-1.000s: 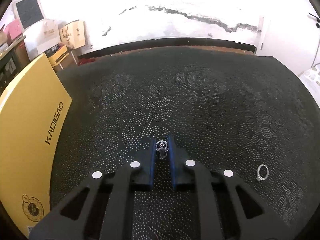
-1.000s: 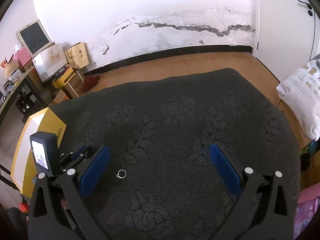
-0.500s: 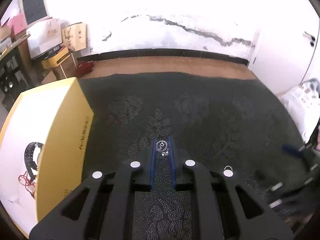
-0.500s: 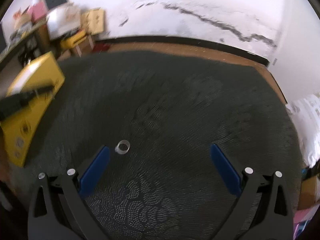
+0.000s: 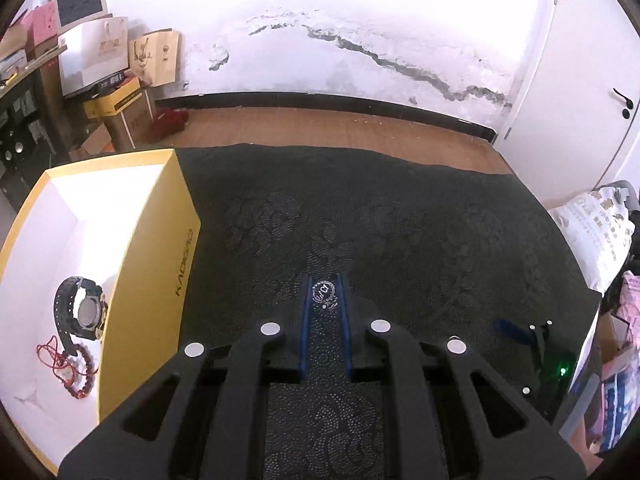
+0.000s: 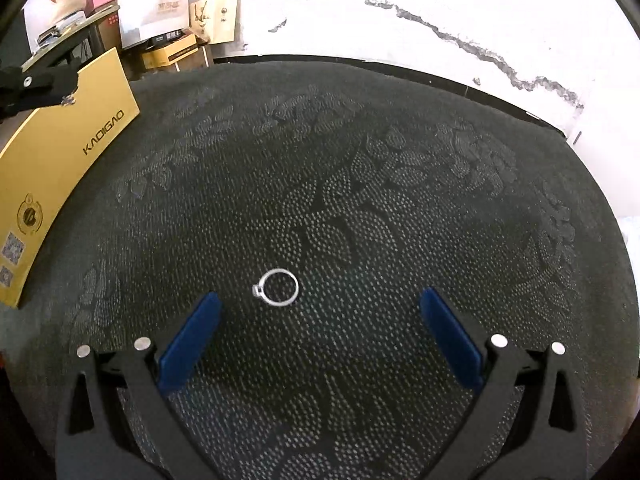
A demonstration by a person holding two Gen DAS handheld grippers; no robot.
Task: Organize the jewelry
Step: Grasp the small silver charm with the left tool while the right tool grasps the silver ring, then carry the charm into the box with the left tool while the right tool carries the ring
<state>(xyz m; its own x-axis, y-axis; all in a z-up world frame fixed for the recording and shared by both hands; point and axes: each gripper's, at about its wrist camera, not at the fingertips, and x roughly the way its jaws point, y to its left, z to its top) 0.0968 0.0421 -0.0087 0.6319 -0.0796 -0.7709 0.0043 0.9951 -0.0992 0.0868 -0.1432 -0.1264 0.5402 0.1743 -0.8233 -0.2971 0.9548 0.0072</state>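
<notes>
Left gripper (image 5: 325, 295) clamped on a small silver charm (image 5: 325, 295), lifted near the yellow box (image 5: 152, 264). Right gripper (image 6: 318, 322) wide apart around a thin ring (image 6: 278, 287) lying flat on the black cloth (image 6: 400, 200). Ring looks light, stiff, slippery; pinch across the band.

Left tool (image 5: 324, 294) clamps silver charm (image 5: 325, 295); yellow box (image 5: 152, 264) holds watch (image 5: 82, 312).

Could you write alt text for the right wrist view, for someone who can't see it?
A silver ring lies on a dark patterned cloth just ahead of the open right gripper, nearer its left finger. A yellow box sits at far left.
</notes>
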